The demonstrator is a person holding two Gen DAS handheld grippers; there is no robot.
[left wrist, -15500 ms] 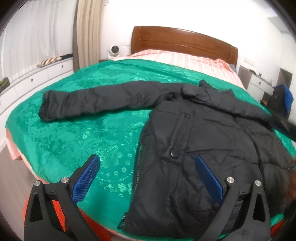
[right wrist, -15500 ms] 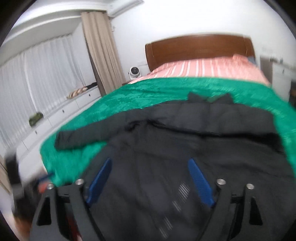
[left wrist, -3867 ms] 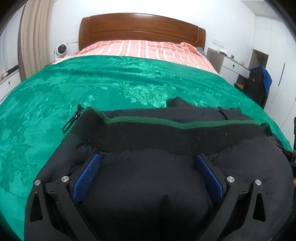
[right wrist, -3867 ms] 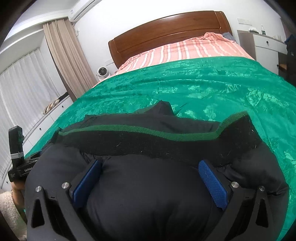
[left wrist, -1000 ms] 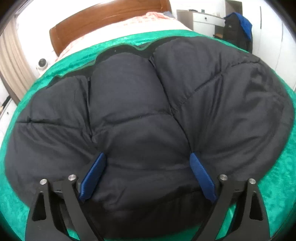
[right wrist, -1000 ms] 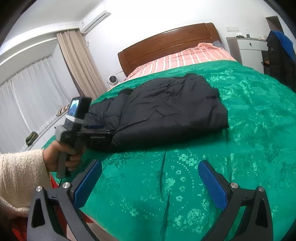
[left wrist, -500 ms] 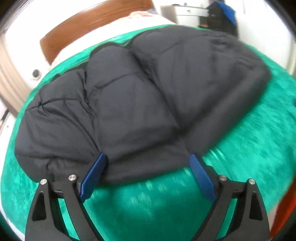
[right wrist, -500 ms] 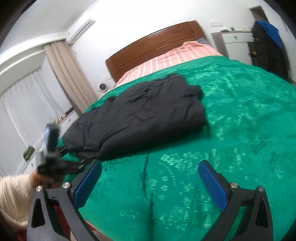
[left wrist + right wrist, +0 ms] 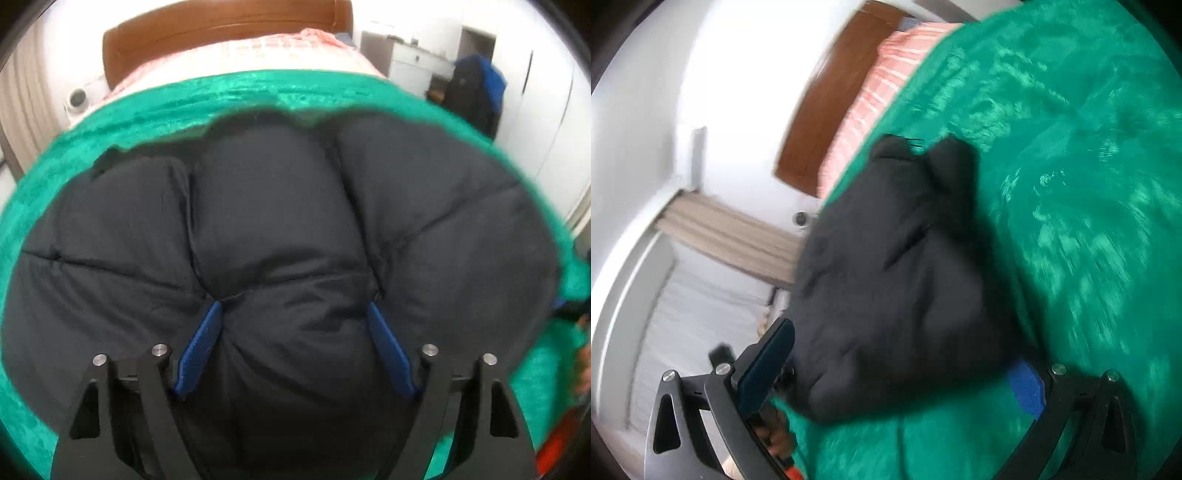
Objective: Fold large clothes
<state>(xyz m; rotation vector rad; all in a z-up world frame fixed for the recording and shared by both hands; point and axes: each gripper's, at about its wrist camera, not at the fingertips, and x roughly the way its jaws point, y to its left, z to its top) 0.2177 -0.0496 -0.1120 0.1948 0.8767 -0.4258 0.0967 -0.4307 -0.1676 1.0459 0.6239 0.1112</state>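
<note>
The left gripper (image 9: pixel 293 332) pressed down into the folded black puffer jacket (image 9: pixel 273 229), its jaws, just narrowed, pinching a puffy bulge of fabric. The right gripper (image 9: pixel 897 373), rolled sideways, stood spread wide at the jacket's near edge, clamping nothing. The jacket lay on the green bedspread (image 9: pixel 1071 192); beyond it stood the wooden headboard (image 9: pixel 221 26). No writing was legible.

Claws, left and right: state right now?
Left claw: just closing, pads against the folded black jacket; a firm grip cannot be told.
Right claw: open, holding nothing.
</note>
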